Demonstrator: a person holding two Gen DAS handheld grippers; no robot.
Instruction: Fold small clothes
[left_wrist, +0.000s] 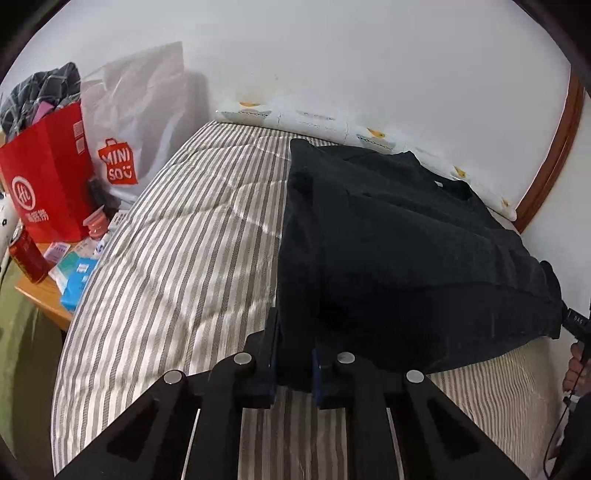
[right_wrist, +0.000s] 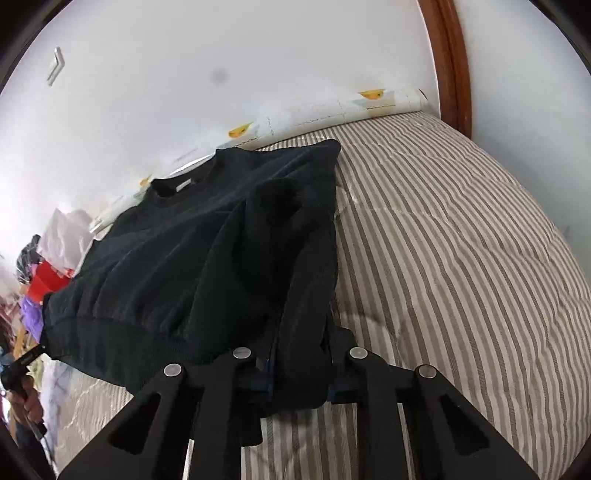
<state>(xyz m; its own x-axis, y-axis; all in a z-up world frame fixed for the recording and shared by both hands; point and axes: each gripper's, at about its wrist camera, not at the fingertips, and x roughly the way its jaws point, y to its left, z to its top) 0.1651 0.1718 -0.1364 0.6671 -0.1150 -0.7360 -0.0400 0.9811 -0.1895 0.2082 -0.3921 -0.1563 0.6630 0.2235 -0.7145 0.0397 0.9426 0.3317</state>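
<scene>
A black sweater (left_wrist: 388, 240) lies on the striped bed, collar toward the wall and ribbed hem toward me, with its sleeves folded in over the body. My left gripper (left_wrist: 295, 343) is shut on the hem's left corner, and cloth fills the gap between its fingers. In the right wrist view the same sweater (right_wrist: 192, 240) spreads to the left. My right gripper (right_wrist: 301, 354) is shut on the hem's right corner, where the fabric bunches thickly between the jaws. Each gripper shows at the edge of the other's view, held by a hand (left_wrist: 574, 365).
The grey-and-white striped bedcover (left_wrist: 184, 240) runs to the white wall, edged by a patterned white strip (left_wrist: 314, 118). A bedside table at the left carries a red paper bag (left_wrist: 48, 184), a white shopping bag (left_wrist: 125, 122), a red can (left_wrist: 27, 258) and small boxes. A wooden frame (left_wrist: 554, 155) stands at the right.
</scene>
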